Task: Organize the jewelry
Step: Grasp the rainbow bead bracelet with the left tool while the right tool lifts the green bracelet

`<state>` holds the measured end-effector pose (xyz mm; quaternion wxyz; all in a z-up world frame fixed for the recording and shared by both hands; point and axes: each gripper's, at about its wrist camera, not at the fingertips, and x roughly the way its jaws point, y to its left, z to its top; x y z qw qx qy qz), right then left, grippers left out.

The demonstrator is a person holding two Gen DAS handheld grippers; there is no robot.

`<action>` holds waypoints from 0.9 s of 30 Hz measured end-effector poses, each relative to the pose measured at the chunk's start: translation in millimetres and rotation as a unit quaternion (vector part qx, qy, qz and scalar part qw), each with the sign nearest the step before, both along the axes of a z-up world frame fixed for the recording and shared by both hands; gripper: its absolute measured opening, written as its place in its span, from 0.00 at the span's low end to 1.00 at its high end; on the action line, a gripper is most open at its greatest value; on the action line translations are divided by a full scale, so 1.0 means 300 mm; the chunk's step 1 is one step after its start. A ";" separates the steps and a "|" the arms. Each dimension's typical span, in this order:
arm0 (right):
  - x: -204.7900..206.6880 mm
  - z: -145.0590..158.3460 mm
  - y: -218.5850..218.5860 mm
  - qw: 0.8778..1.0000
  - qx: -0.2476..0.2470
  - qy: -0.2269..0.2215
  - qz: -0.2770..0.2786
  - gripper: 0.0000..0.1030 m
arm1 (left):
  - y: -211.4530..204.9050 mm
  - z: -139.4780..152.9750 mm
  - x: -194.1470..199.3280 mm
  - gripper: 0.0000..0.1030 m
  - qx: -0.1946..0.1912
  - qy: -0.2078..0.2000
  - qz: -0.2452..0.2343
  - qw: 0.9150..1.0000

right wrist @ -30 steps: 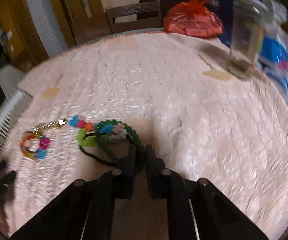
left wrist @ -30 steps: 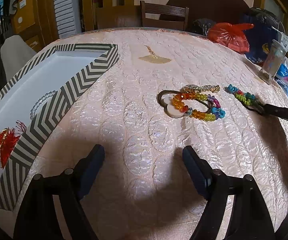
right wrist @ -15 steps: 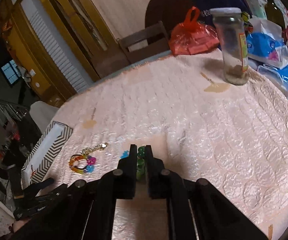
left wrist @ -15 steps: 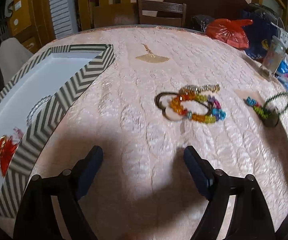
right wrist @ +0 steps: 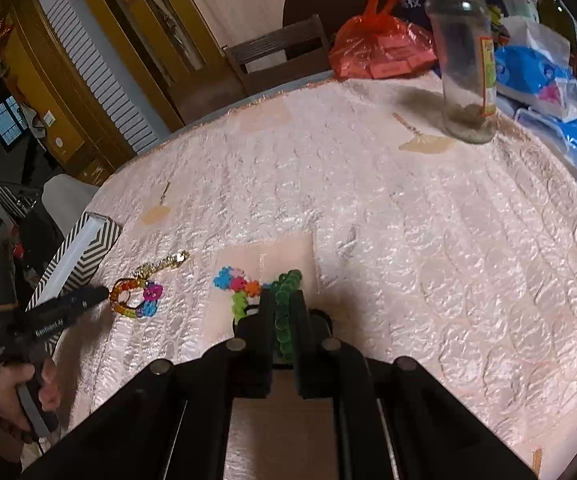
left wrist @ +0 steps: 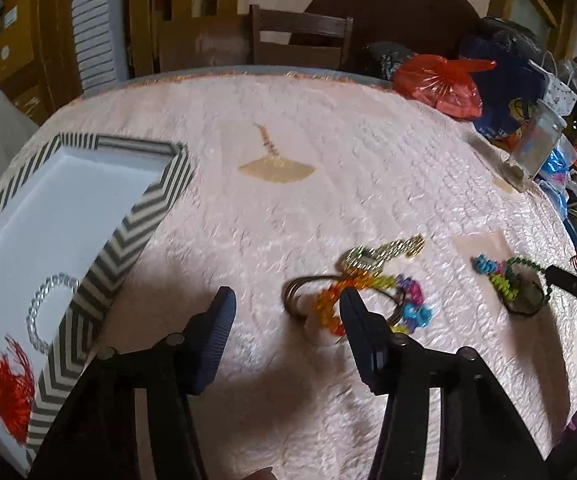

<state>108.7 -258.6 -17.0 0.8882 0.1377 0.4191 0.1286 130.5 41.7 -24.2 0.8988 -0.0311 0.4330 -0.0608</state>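
Here, my left claw (left wrist: pixel 286 312) hangs low over the pink tablecloth (left wrist: pixel 328 152) with its jaws spread wide and nothing between them. Its right finger (left wrist: pixel 362 332) covers part of the rainbow bead bracelet (left wrist: pixel 372 300), which lies on the cloth at about 1 o'clock from the claw, heaped with a dark hair tie (left wrist: pixel 300 292) and a gold chain (left wrist: pixel 384 250) just behind it at 12 o'clock.

My right claw (right wrist: pixel 282 312) is clenched on a green bead bracelet (right wrist: pixel 284 304): the green beads run up the narrow gap between the two fingers. Bright flower-shaped beads (right wrist: pixel 234 282) (blue, pink, orange, lime) trail from it on the cloth at 11 o'clock. From the left camera the same bracelet (left wrist: pixel 516 280) sits at 3 o'clock, with the right claw's dark tip touching its far side.

The chevron tray (left wrist: pixel 136 236) stands at 9 o'clock from the left claw, well apart from the pile. Inside it lie a clear bead bracelet (left wrist: pixel 46 308) and, nearer me, a red tassel (left wrist: pixel 6 384).

A glass jar (right wrist: pixel 466 60) stands upright at 1 o'clock in the right view, with a red bag (right wrist: pixel 380 48) behind it at the table's edge.
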 end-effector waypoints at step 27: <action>-0.008 -0.018 -0.139 0.998 0.031 0.018 -0.055 0.17 | 0.077 -0.009 -0.212 0.20 -0.033 0.016 -0.015 0.999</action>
